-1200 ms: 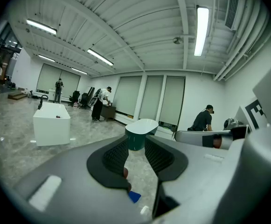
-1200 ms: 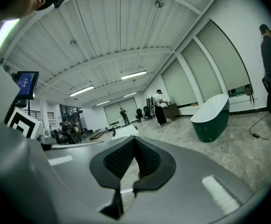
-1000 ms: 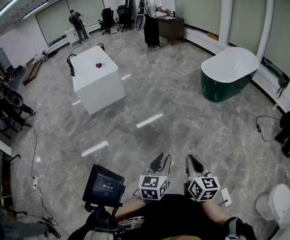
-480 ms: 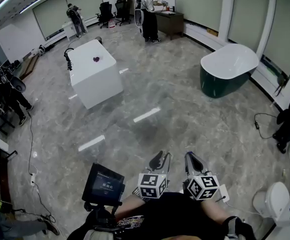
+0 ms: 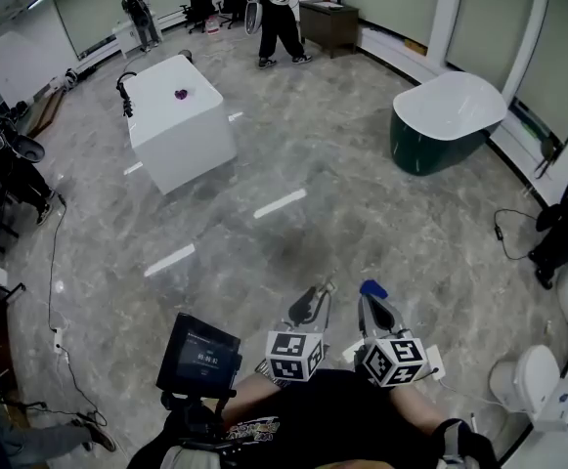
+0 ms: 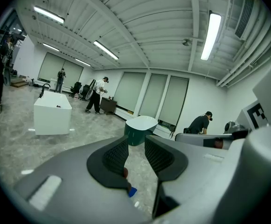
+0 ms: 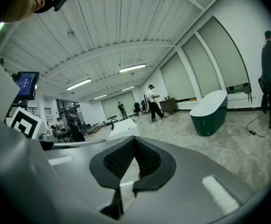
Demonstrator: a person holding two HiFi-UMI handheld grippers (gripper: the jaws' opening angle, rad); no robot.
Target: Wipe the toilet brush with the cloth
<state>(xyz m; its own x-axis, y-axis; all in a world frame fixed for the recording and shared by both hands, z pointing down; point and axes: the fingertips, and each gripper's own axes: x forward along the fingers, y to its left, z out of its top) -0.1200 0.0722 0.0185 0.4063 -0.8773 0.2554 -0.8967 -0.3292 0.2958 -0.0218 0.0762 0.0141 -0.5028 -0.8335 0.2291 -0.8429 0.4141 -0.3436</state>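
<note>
Honestly, I can't spot the brush in any view, and nothing I'd call the cloth for sure either. The closest candidate is a small blue bit (image 5: 372,288) on the floor (image 5: 293,233), poking out just past the tip of the right claw (image 5: 375,306). It might be the cloth or part of the brush, but it's too small to call. Both claws are squeezed together with nothing in them. The right one's pads meet at the tip, and the left claw (image 5: 313,303) shows only a sliver of gap with floor behind it. They sit side by side, low in front of the person, aimed a touch downward. The toilet (image 5: 530,391) is off to the right, so my guess is the brush stands over there. That makes the right claw the nearer one, and the next move a swing right.
</note>
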